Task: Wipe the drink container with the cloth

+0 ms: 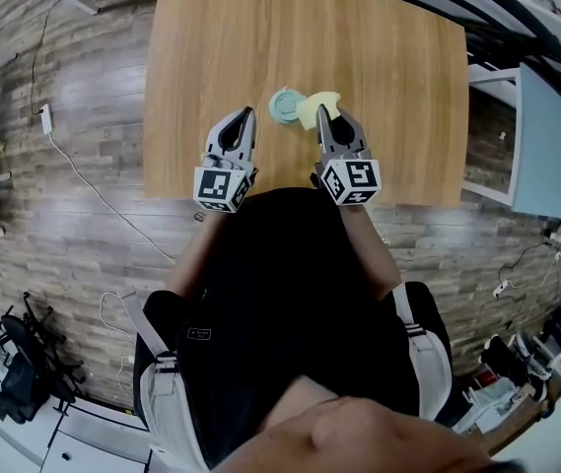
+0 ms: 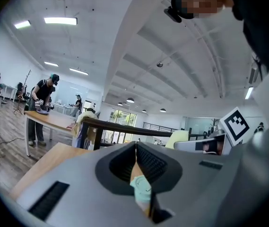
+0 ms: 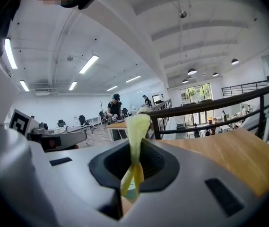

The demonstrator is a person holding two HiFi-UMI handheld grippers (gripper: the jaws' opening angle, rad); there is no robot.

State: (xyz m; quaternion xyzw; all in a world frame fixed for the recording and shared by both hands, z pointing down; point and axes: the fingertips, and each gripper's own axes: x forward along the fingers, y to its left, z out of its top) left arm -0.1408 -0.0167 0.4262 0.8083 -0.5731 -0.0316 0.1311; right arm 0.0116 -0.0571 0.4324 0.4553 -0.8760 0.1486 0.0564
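Observation:
A mint-green drink container (image 1: 284, 105) stands on the wooden table (image 1: 221, 47), seen from above near the front edge. A pale yellow cloth (image 1: 316, 107) hangs right beside it, touching its right side. My right gripper (image 1: 321, 113) is shut on the cloth, which shows as a pinched strip (image 3: 135, 141) rising between the jaws in the right gripper view. My left gripper (image 1: 249, 113) is just left of the container with its jaws together and nothing between them. A bit of the mint container (image 2: 142, 189) shows below the left gripper (image 2: 135, 144).
The table's front edge (image 1: 290, 203) lies right under both grippers. A dark railing (image 1: 477, 13) and a white frame with a blue panel (image 1: 541, 146) stand to the right. A cable and socket (image 1: 47, 118) lie on the floor at left. People work at a distant table (image 2: 49, 118).

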